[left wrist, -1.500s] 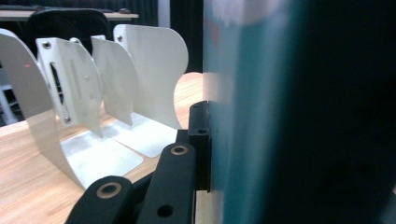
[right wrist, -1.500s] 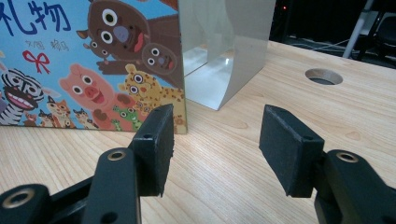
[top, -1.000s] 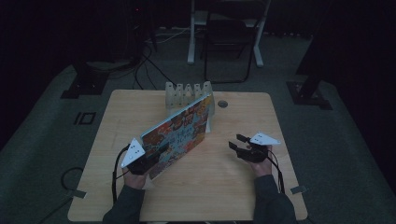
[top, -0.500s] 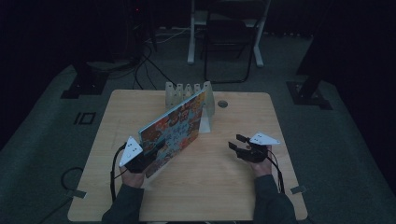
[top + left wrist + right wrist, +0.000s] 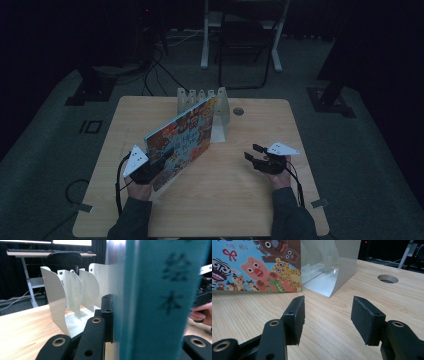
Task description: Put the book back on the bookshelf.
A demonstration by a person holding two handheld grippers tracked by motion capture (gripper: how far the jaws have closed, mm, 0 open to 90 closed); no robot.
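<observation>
High view: a person sits at a pale wooden table (image 5: 220,200) with a two-jaw gripper in each hand.
Left gripper (image 5: 150,167): clamped on the near lower end of a large, thin picture book with a bright cartoon-animal cover and teal spine (image 5: 182,140); in the left gripper view the black jaws press the book's teal spine (image 5: 150,302) from both sides.
Right gripper (image 5: 252,155): resting low on the right side of the table, well apart from the book; in the right gripper view its black padded jaws stand apart with nothing between them, only bare wood beneath.
Book position: standing on its long edge, running diagonally from the left hand up toward a white metal file rack with curved upright dividers (image 5: 220,107) at the far middle of the table.
What changed: against the frames from a second ago, the book stands more upright and its far end sits closer in at the rack's front, while both hands hold roughly the same places.
Meaning for the work: the book looks lined up for a slot between the dividers (image 5: 72,290); it is probably not yet seated inside.
Next need: a straight push along the book's length, keeping it vertical so the far corner does not snag a divider.
Risk: held at one end only, the thin book could flop sideways.
</observation>
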